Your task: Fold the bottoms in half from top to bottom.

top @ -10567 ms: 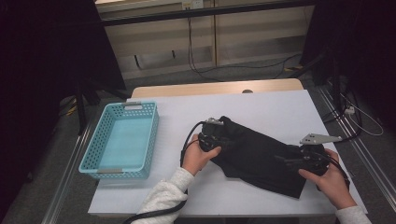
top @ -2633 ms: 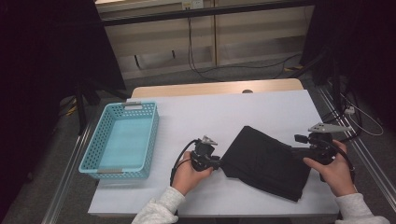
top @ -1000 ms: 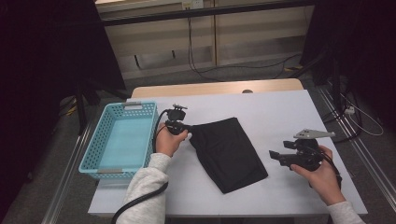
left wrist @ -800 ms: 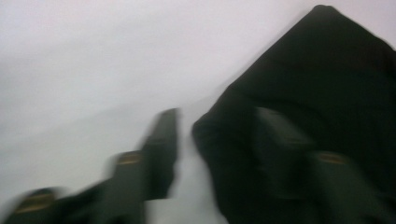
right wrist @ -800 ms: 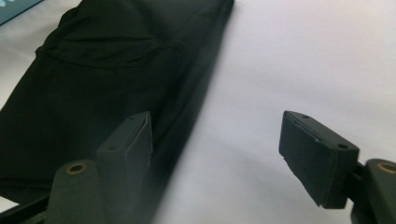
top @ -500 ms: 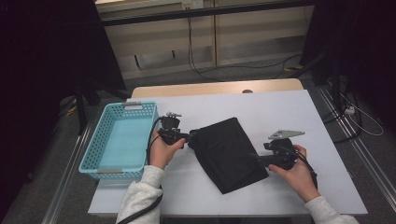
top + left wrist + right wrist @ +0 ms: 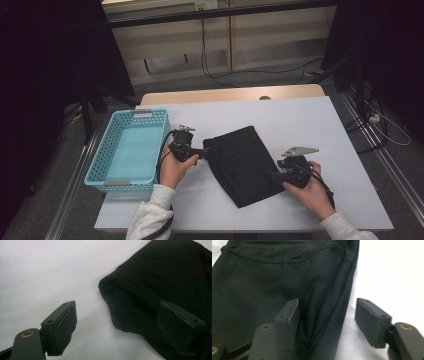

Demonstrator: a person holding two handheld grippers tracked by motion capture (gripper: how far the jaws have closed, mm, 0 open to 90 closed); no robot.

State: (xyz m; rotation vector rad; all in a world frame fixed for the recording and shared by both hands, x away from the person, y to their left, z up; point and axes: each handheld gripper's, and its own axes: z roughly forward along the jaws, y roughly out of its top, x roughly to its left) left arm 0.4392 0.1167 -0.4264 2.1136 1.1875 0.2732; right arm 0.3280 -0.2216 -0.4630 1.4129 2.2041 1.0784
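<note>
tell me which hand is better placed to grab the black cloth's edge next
Right, probably. The right gripper already straddles the folded edge of the black cloth, jaws closing. The left gripper has just opened, its corner loose between wide jaws.

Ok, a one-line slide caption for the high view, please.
Folded black garment on a white table, an open claw at each end: left claw, right claw; turquoise basket beside it.

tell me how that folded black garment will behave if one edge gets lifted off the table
The black garment will probably be floppy: its soft rounded folds and seams suggest thin fabric, so the free part should droop and may unfold. It looks light for its size, lying flat. Pushed, it would likely bunch rather than slide whole across the white table.
</note>
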